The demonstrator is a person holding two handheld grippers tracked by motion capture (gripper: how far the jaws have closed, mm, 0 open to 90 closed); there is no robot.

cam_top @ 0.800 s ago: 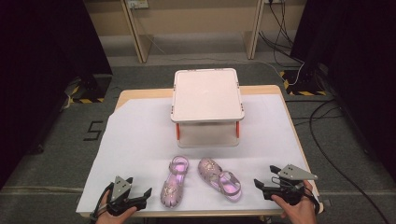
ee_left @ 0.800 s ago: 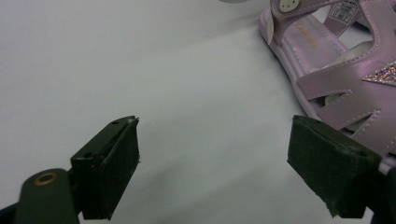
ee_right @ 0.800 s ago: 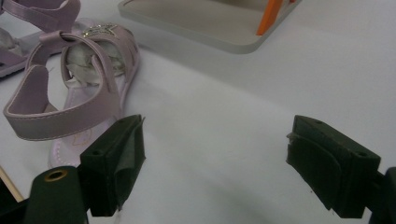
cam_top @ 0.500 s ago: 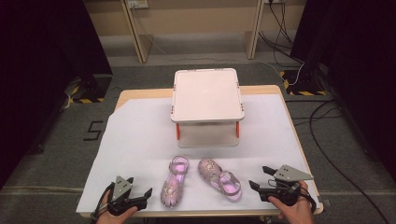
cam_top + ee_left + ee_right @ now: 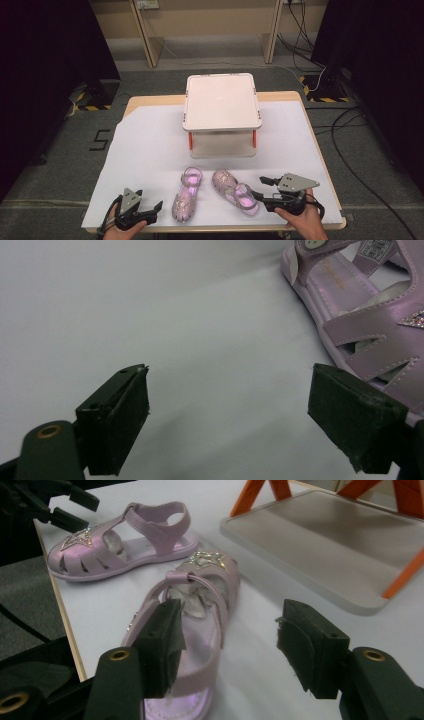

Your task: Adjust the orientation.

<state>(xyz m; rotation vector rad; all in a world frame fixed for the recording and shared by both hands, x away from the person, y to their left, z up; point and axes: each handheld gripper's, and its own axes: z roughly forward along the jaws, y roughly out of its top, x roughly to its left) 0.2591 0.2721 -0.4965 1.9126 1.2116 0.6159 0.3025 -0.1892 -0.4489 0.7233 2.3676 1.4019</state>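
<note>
From above our side, the high view looks forward and down over the whole surface [image 5: 150,145]. Our left gripper view sits low and close, facing the left sandal [image 5: 370,335]. Our right gripper view looks low across both, nearest the right sandal [image 5: 195,615]; all three share that pair.

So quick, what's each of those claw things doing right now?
Left gripper: open, holding nothing, beside the left sandal.
Right gripper: open, holding nothing, at the right sandal.
</note>
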